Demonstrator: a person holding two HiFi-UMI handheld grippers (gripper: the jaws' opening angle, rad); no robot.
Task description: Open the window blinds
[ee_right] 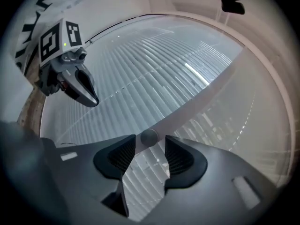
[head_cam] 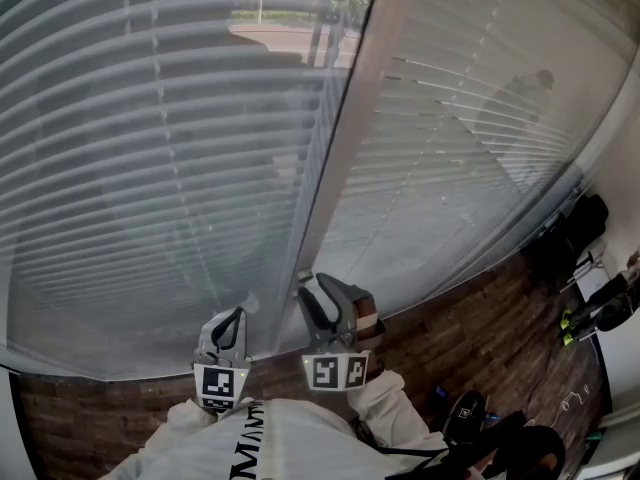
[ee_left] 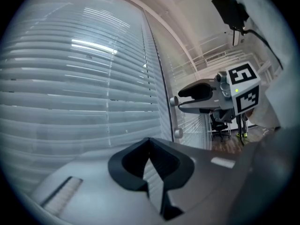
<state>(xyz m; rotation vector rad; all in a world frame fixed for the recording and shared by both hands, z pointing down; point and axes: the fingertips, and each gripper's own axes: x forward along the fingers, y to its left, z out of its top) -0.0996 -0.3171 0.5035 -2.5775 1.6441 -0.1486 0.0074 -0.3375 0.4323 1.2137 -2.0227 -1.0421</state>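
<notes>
Grey slatted blinds cover the left pane, and a second blind covers the right pane. The slats lie nearly flat, with the street faintly visible through them. My right gripper is at the foot of the window frame post. In the right gripper view its jaws stand open, with a small round knob just between the fingertips and not squeezed. My left gripper is beside it to the left, its fingertips meeting with nothing in them. From the left gripper view, the right gripper has two small knobs hanging by its tips.
Dark wood-pattern floor runs along the window's base. Black office chairs and bags stand at the right, and more dark gear lies near my feet. White sleeves fill the lower middle of the head view.
</notes>
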